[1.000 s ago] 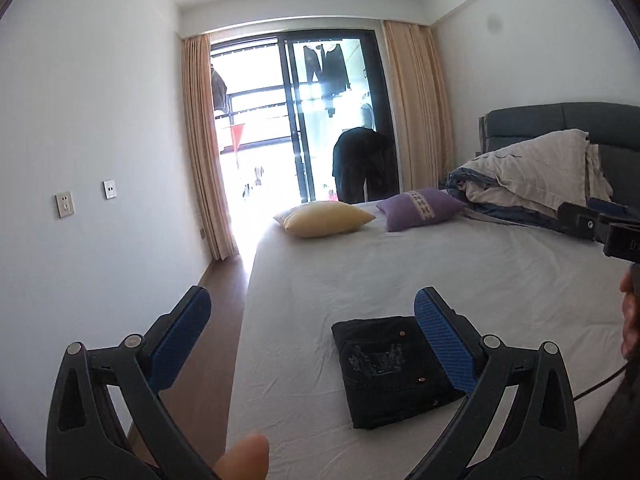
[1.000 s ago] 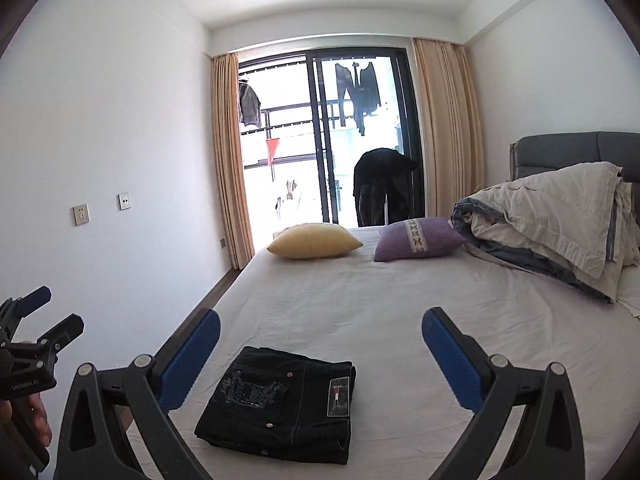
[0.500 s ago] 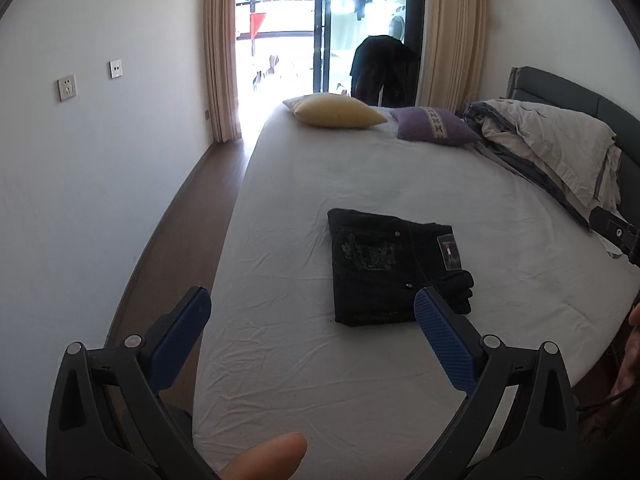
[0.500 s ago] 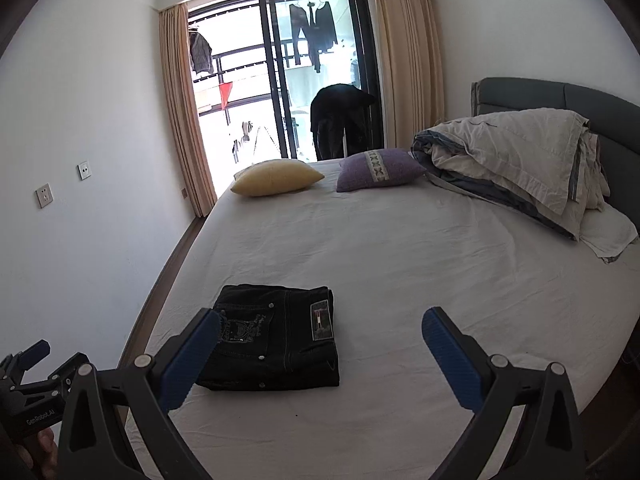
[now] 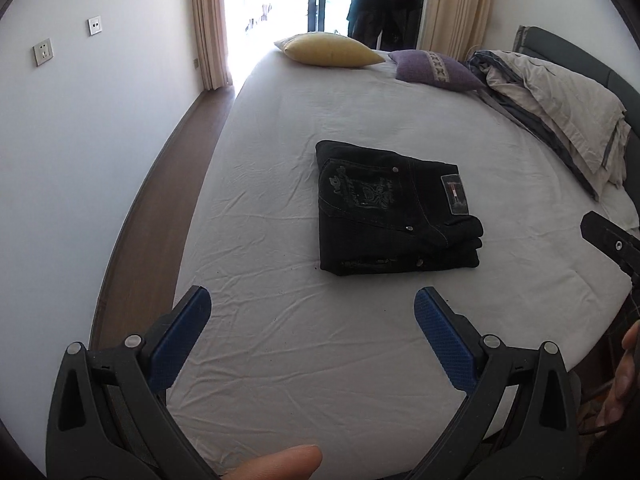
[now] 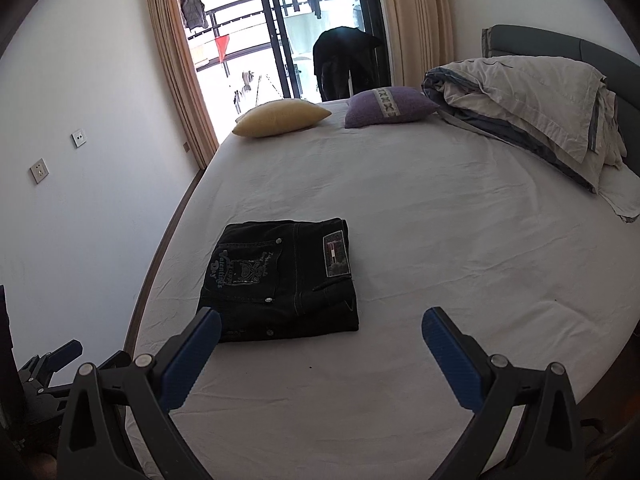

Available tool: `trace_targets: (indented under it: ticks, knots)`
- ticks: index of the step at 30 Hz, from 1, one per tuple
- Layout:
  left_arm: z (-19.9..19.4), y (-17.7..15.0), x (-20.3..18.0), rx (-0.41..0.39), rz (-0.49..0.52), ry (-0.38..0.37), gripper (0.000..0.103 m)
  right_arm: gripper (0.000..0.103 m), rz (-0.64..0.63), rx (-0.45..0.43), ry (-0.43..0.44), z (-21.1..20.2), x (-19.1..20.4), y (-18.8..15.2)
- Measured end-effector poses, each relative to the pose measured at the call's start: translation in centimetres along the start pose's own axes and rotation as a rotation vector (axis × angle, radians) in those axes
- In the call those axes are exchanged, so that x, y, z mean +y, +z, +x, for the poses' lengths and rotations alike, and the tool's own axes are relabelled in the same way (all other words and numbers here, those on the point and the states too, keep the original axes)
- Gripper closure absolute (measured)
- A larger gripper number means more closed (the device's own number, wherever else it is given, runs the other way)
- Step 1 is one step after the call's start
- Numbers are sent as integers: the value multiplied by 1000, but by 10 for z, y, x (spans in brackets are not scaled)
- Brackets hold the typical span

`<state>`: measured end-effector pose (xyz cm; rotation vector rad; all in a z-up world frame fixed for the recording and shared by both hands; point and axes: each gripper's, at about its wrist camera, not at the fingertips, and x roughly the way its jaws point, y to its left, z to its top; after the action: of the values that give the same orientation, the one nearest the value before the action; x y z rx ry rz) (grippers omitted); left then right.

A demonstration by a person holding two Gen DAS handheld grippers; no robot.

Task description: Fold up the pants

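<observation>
1. The pants (image 5: 394, 208) lie on the bed (image 5: 360, 100), folded into a compact black stack, pocket embroidery and waist label facing up, nearer the wall-side edge than the duvet (image 5: 560, 92).
2. The job looks done to me; the stacked layers at the near edge sit slightly stepped, so a nudge could slide them apart.
3. Left gripper (image 5: 312, 312) and right gripper (image 6: 322, 326) hang short of the pants, fingers spread wide, holding nothing.
4. Two pillows (image 5: 328, 50) rest beyond the pants.
</observation>
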<state>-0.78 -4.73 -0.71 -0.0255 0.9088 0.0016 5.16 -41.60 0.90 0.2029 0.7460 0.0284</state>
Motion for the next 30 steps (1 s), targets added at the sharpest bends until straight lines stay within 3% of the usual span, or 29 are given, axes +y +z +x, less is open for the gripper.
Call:
trace_targets:
  ticks: [30]
  knots:
    - [10,-2,0,22,-9,16,0,0,-52,62,-6,13,18,-9]
